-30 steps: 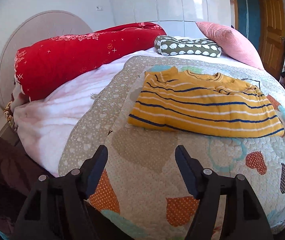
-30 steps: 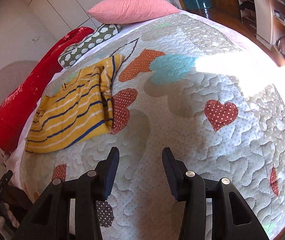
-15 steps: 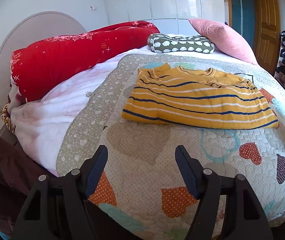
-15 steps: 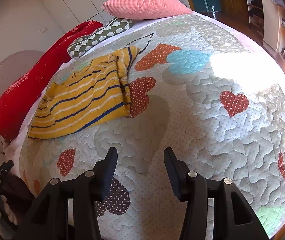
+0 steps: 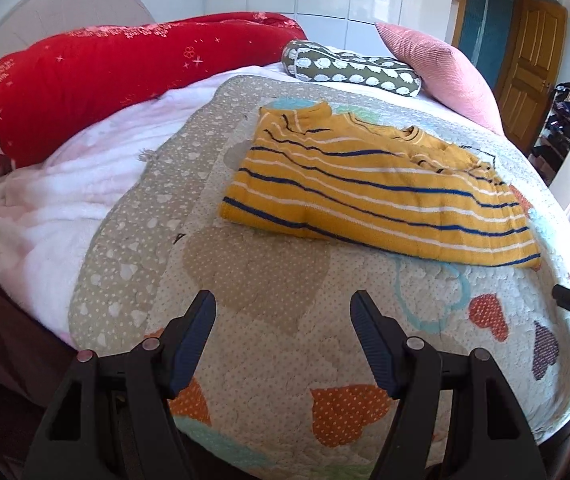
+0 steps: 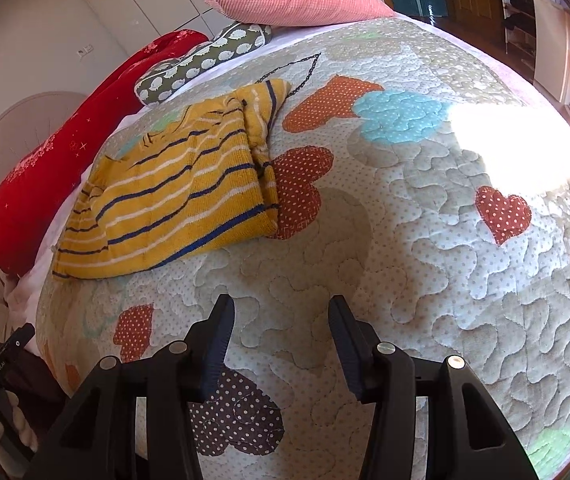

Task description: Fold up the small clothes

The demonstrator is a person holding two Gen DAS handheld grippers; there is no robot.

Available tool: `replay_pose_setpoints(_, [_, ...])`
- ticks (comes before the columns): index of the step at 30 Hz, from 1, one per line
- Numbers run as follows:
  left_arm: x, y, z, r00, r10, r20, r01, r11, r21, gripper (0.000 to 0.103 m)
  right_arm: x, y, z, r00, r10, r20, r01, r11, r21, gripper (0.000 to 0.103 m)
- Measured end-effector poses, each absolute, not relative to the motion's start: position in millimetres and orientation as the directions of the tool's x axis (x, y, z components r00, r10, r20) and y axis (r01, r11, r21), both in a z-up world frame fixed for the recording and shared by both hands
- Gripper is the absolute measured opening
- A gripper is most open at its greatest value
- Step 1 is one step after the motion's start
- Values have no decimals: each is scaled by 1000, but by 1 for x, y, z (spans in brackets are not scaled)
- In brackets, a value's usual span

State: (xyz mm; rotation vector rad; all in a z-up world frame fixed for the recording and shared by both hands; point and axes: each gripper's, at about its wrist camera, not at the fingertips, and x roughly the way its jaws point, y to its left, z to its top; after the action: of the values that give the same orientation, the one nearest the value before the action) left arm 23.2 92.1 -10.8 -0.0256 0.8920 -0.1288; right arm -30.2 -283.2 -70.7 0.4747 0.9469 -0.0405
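No legible writing — striped sweater [image 5: 381,200] folded.

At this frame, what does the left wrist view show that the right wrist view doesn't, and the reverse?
Only the left wrist view: the open left gripper, the white fleece blanket, and the right gripper's tip at the frame edge. Only the right wrist view: the open right gripper, a sunlit patch on the quilt, and a gloved hand. Both: the folded yellow striped sweater, heart-patterned quilt, red bolster and pink pillow.
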Motion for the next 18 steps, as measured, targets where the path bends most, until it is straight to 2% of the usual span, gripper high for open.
replay_pose_setpoints(2, [47, 101, -7, 612, -199, -766, 137, 980, -145, 71, -24, -283, -68, 595, 174, -785, 230, 899, 374, 52])
replay_pose_setpoints(4, [77, 111, -9, 604, -219, -766, 130, 976, -177, 72, -17, -285, -64, 609, 187, -771, 220, 894, 391, 53])
replay_pose_setpoints(7, [123, 131, -24, 558, -243, -793, 85, 968, -236, 72, -5, -293, -62, 630, 227, -743, 214, 869, 447, 59])
replay_pose_setpoints(11, [162, 149, -48, 483, -375, -791, 73, 918, -391, 72, 14, -302, -66, 643, 283, -712, 213, 826, 521, 63])
replay_pose_setpoints(15, [185, 142, -68, 424, -458, -781, 120, 883, -453, 72, 39, -307, -71, 648, 283, -707, 229, 813, 536, 63])
replay_pose_setpoints(18, [198, 126, -75, 392, -475, -788, 179, 879, -442, 76, 60, -310, -78, 651, 316, -690, 223, 789, 572, 63])
